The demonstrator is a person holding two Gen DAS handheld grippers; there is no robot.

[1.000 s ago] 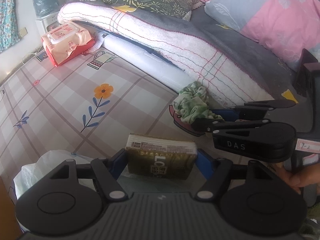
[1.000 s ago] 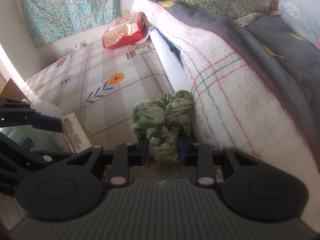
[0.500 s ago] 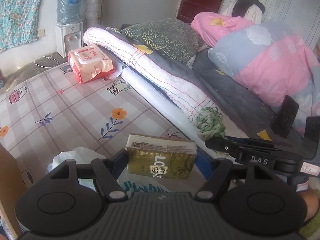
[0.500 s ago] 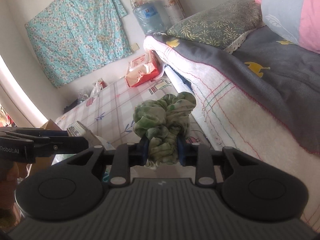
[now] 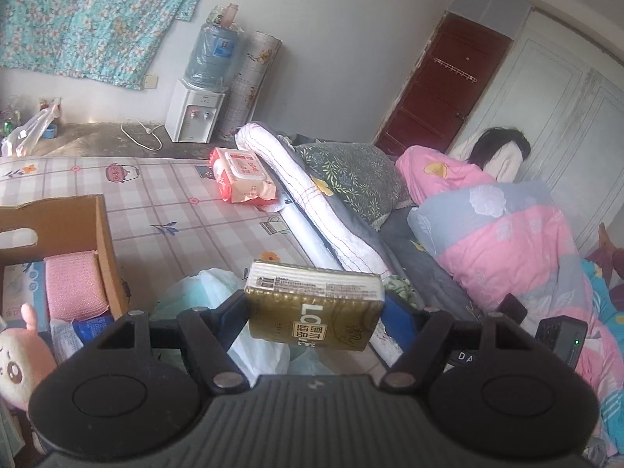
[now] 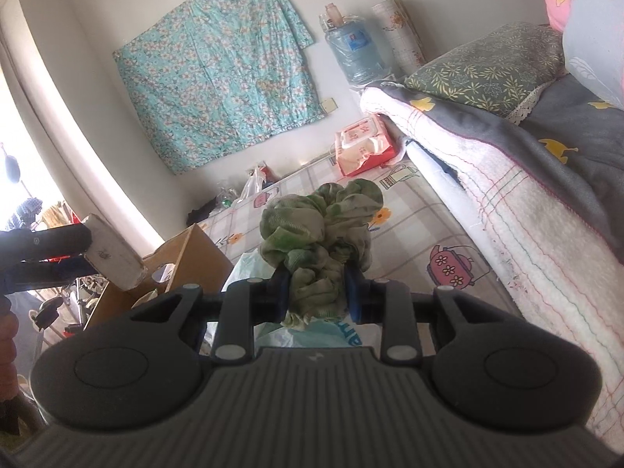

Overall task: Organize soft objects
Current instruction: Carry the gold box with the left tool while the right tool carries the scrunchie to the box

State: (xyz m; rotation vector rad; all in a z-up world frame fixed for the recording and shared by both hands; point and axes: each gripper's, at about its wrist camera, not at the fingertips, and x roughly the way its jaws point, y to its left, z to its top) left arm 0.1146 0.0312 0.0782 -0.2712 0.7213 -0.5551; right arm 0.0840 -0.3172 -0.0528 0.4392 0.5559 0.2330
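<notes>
My left gripper (image 5: 314, 312) is shut on a gold tissue pack (image 5: 314, 308), held in the air above the patterned floor mat (image 5: 163, 202). My right gripper (image 6: 316, 290) is shut on a crumpled green cloth (image 6: 319, 234), also lifted off the mat. In the right wrist view the left gripper (image 6: 87, 251) shows at the left edge with the tissue pack (image 6: 113, 257) in it. A cardboard box (image 5: 58, 230) at the left holds a pink sponge-like pad (image 5: 74, 284) and a pink plush toy (image 5: 17, 366).
A red wet-wipes pack (image 5: 243, 175) lies on the mat by a rolled white blanket (image 5: 312, 210). White plastic bags (image 5: 210, 288) lie under the grippers. A person lies under pink bedding (image 5: 507, 234) at the right. A water dispenser (image 5: 199, 109) stands against the wall.
Both grippers have risen from the mat with their loads, and both views have tilted up. The cardboard box has come into view at the left.
</notes>
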